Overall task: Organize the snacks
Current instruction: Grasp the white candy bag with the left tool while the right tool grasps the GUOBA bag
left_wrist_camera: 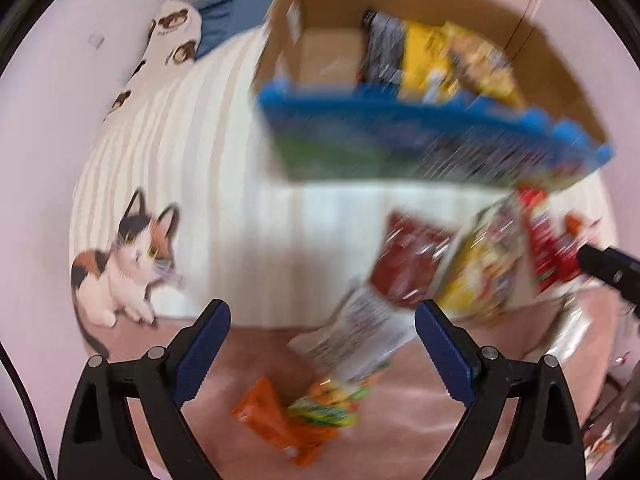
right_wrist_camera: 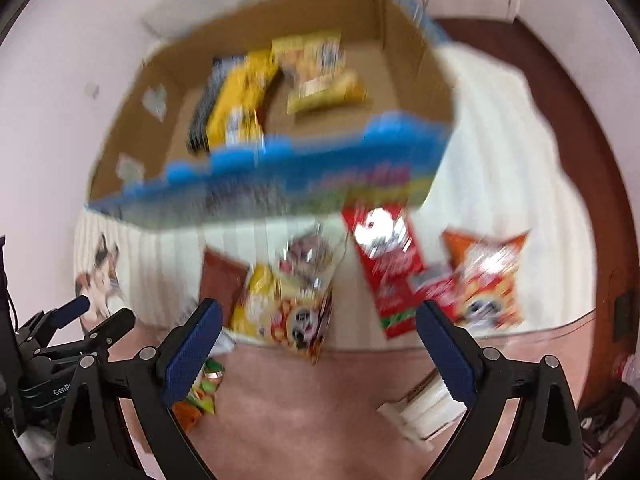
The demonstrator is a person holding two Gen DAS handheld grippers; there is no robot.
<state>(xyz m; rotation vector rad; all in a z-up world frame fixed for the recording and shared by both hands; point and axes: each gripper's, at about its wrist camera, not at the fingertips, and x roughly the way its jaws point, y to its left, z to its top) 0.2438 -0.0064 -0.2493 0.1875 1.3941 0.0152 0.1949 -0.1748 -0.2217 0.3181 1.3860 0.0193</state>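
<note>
box: I'm seeing the cardboard box [right_wrist_camera: 416, 68] on the striped cat blanket [left_wrist_camera: 224, 168], already holding a few packs, black, yellow pack [right_wrist_camera: 240, 100] and pale yellow; partly loaded
left to sort: I'm counting several snacks outside it; brown pack [left_wrist_camera: 404, 256], panda snack bag [right_wrist_camera: 288, 300], red packet [right_wrist_camera: 390, 268], orange-red bag [right_wrist_camera: 484, 276] on the blanket; orange pack [left_wrist_camera: 276, 416] and green-yellow one on the pink floor
progress: I'm judging it under half done
left tool [left_wrist_camera: 322, 344]: I'm running it released, jaws wide, nothing between; pointing steeply down over the floor packs
right tool [right_wrist_camera: 320, 340]: I'm reading it released too, empty; pointing down just before the panda snack bag
note: both views are blurring
</note>
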